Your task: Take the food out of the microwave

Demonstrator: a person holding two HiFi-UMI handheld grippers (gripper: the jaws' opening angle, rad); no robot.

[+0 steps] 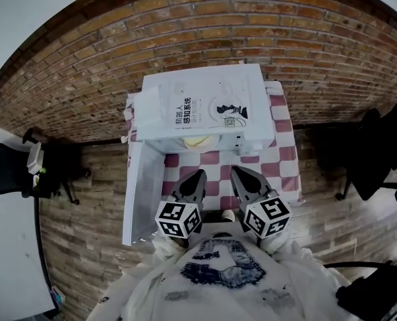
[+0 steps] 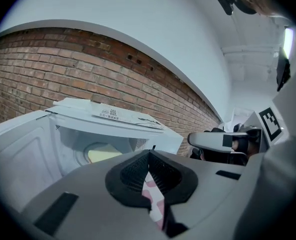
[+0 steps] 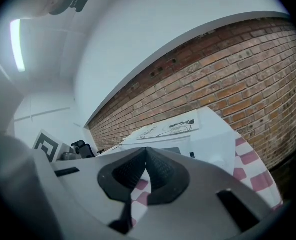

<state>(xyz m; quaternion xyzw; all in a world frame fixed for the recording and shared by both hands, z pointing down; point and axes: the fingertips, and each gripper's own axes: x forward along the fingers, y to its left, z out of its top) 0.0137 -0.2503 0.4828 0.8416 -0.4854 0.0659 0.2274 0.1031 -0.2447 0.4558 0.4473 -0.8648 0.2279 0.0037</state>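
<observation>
A white microwave stands on a table with a pink and white checked cloth. Its door hangs open to the left. In the cavity lies yellow food on a pale plate. My left gripper and right gripper are side by side over the cloth, just in front of the opening, both pointing at it. Both are shut and hold nothing. In the left gripper view the shut tips sit right of the food; the right gripper shows beside them. The right gripper's tips face the microwave.
A printed sheet lies on top of the microwave. A brick wall backs the table. Black office chairs stand at the left and right. A white desk runs along the left edge.
</observation>
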